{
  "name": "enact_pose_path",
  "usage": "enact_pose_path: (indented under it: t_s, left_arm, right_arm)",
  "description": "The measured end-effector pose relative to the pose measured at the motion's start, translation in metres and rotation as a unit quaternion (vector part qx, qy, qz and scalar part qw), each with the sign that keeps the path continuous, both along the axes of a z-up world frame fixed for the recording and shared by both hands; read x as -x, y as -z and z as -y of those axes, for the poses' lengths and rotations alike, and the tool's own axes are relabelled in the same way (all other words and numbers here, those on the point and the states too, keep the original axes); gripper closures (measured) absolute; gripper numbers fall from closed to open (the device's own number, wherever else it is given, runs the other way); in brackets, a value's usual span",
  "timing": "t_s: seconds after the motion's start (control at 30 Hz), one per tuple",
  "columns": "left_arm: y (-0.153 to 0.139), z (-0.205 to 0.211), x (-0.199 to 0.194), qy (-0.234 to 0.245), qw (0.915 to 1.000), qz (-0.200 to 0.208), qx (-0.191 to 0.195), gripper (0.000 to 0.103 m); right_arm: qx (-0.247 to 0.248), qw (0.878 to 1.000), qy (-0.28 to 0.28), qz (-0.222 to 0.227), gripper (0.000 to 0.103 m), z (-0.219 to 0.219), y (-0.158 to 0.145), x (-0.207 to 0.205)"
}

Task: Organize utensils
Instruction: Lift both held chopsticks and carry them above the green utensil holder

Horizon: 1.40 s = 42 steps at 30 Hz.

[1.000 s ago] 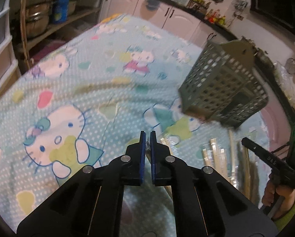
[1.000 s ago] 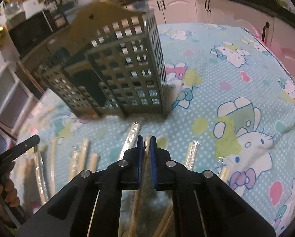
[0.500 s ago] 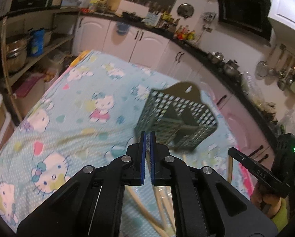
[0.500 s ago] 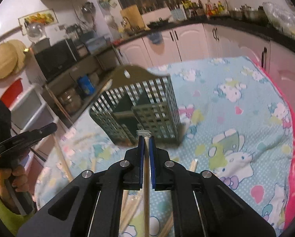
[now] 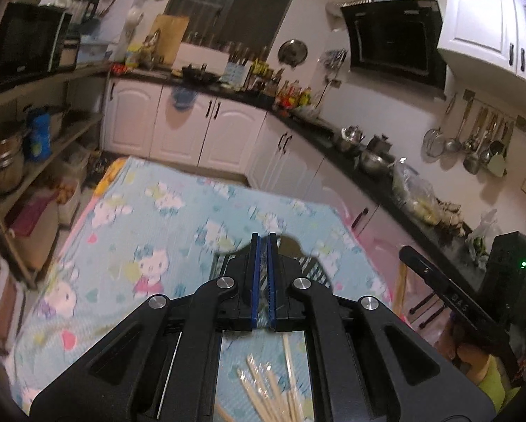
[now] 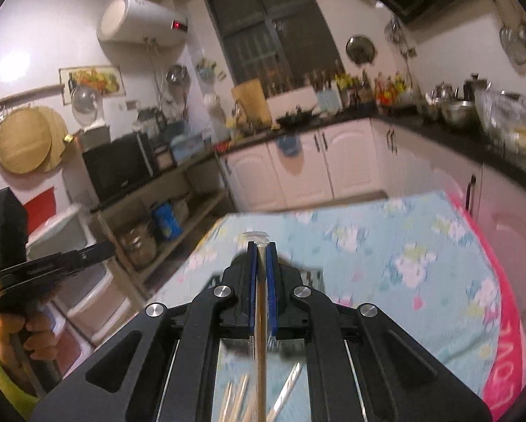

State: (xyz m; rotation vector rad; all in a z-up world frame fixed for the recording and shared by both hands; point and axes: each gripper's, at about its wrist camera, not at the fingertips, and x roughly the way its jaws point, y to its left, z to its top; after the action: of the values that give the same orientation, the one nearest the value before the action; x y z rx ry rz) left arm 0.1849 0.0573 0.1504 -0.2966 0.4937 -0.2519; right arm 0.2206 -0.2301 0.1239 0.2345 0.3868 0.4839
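Observation:
My right gripper (image 6: 261, 246) is shut on a wrapped chopstick (image 6: 261, 316) that runs back between its pads, lifted above the table. My left gripper (image 5: 263, 239) is shut, with a thin clear wrapper showing between its pads; what it holds is unclear. The green perforated utensil holder (image 5: 312, 267) is mostly hidden behind the left fingers; a corner of it shows in the right wrist view (image 6: 314, 277). Several loose chopsticks (image 5: 266, 390) lie on the cloth below the left gripper and below the right gripper (image 6: 238, 397).
The table wears a light blue Hello Kitty cloth (image 5: 150, 239) with a pink edge (image 6: 509, 344). White cabinets (image 5: 192, 133) and a dark counter with pots (image 5: 365, 147) stand behind. Open shelves with pots (image 5: 23, 161) are at the left.
Both grippers have risen and tilted upward, so the kitchen walls fill the views. The right gripper lifted the chopstick off the table. The holder dropped behind the fingers.

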Motion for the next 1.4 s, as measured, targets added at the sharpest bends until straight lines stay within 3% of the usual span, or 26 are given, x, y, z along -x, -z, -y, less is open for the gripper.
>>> enact_pose_path:
  t_s: [0.3, 0.63, 0.93, 1.4]
  left_arm:
    - [-0.051, 0.009, -0.021, 0.005, 0.9987, 0.051, -0.003, 0.103]
    - [-0.068, 0.016, -0.051, 0.000, 0.9972, 0.074, 0.004, 0.103]
    - [-0.037, 0.017, -0.080, -0.003, 0.9990, 0.045, 0.000, 0.103]
    - [0.023, 0.020, -0.095, 0.001, 1.0000, 0.003, -0.002, 0.103]
  right_arm:
    - [0.002, 0.997, 0.033, 0.069, 0.097, -0.011, -0.037, -0.041]
    - [0.024, 0.990, 0.064, 0.124, 0.097, -0.031, -0.045, -0.079]
    - [0.051, 0.983, 0.089, 0.155, 0.097, -0.048, -0.017, -0.104]
    - [0.054, 0.982, 0.118, 0.139, 0.097, -0.037, 0.038, -0.118]
